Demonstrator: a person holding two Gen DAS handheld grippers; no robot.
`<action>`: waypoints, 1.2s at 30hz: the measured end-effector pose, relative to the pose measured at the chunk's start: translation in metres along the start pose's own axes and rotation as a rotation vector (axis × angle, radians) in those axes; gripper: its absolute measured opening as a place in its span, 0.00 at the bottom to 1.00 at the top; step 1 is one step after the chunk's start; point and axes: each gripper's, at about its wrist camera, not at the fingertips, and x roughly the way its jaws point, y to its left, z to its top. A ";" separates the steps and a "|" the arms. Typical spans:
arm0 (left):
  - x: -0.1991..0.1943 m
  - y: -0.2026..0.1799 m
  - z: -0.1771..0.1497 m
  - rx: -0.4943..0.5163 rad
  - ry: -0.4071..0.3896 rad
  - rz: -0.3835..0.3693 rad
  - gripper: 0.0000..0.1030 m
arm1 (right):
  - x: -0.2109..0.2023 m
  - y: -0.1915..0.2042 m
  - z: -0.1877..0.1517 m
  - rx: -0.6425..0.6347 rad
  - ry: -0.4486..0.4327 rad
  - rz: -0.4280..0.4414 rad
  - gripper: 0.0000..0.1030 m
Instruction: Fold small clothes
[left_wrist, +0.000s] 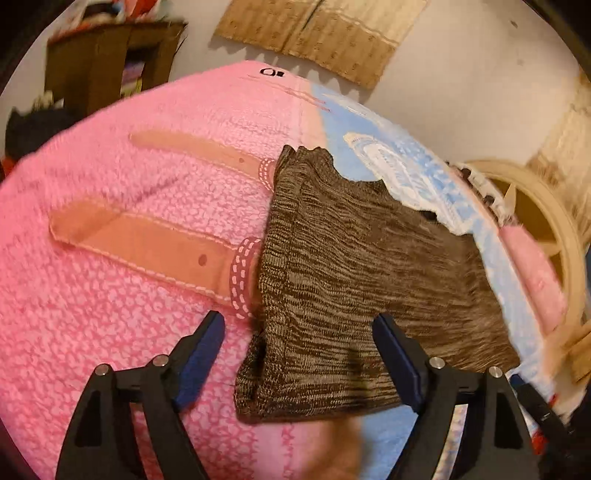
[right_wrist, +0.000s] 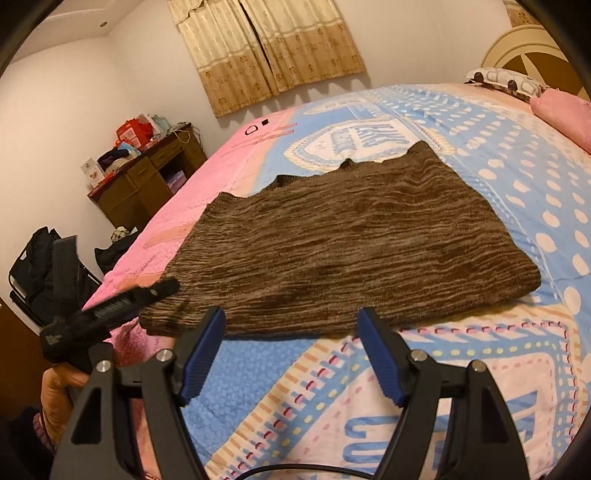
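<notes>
Both grippers hovered wide open: the left gripper (left_wrist: 299, 330) over the brown knit garment's (left_wrist: 354, 266) edge, the right gripper (right_wrist: 290, 326) just short of it.

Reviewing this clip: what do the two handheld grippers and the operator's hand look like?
Both the left gripper and right gripper have black plastic arms with triangular cut-outs, silver pivot pins and blue ribbed finger pads. The side view from the right wrist shows the left unit's coiled spring and a small white marking. A bare hand grips it, with a patterned cuff below. A black cable trails under the right gripper.
</notes>
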 end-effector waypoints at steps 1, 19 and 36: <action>0.003 -0.003 0.001 0.016 0.017 0.008 0.82 | 0.001 0.000 0.000 0.004 0.004 0.003 0.75; 0.007 -0.048 -0.015 0.262 0.040 0.148 0.88 | -0.008 0.011 0.007 -0.019 -0.012 0.006 0.75; 0.004 -0.025 -0.008 0.120 0.016 0.092 0.22 | 0.024 0.061 0.058 -0.196 -0.015 0.040 0.74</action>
